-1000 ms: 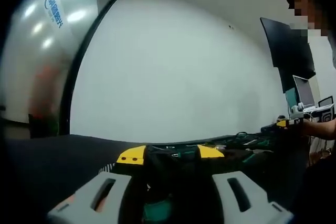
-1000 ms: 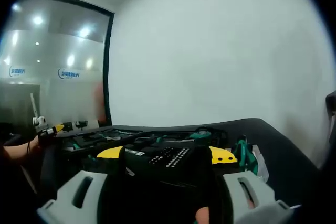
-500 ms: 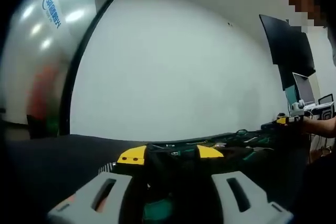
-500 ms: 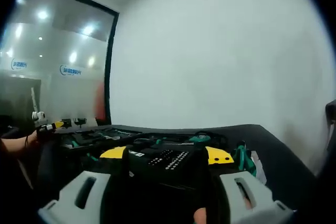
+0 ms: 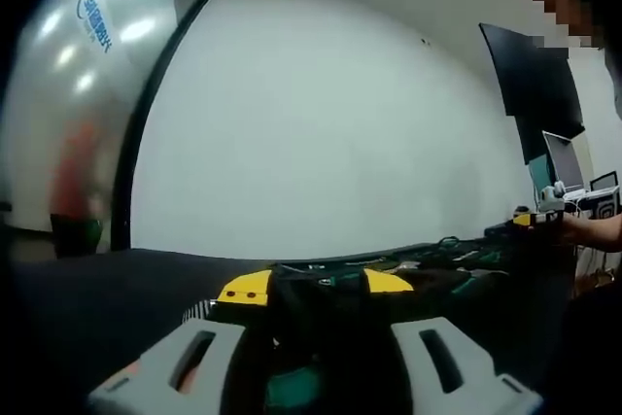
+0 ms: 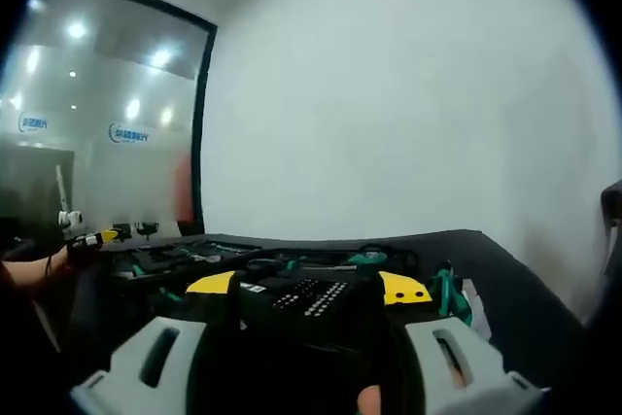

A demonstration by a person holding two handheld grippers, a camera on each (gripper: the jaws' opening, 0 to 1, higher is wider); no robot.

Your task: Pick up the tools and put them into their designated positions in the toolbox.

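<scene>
In the left gripper view the left tongs (image 5: 316,289) sit low over the black tabletop (image 5: 107,284), their two grey jaws with yellow tips standing apart, with dark shapes and a green-handled piece between them; whether they grip any of it I cannot tell. Just past the tips the toolbox (image 5: 442,264) lies open and flat, its long axis running away to the right, with green-handled tools (image 5: 457,258) lying in it, too small and foreshortened to name. Left of the tongs the tabletop is bare up to its far edge, beyond which a white wall (image 5: 321,133) rises. At the far right a hand (image 5: 593,228) holds the other gripper beside the box's end. In the right gripper view the right tongs (image 6: 306,289) also stand spread, yellow tips apart; a dark tray with rows of small pale bits (image 6: 311,295) lies between and just beyond them, and contact is hidden. The open toolbox (image 6: 194,252) stretches leftward from there, and a green-handled tool (image 6: 447,293) lies just right of the tips. The tabletop's right edge (image 6: 530,289) falls off close beside the tongs.
</scene>
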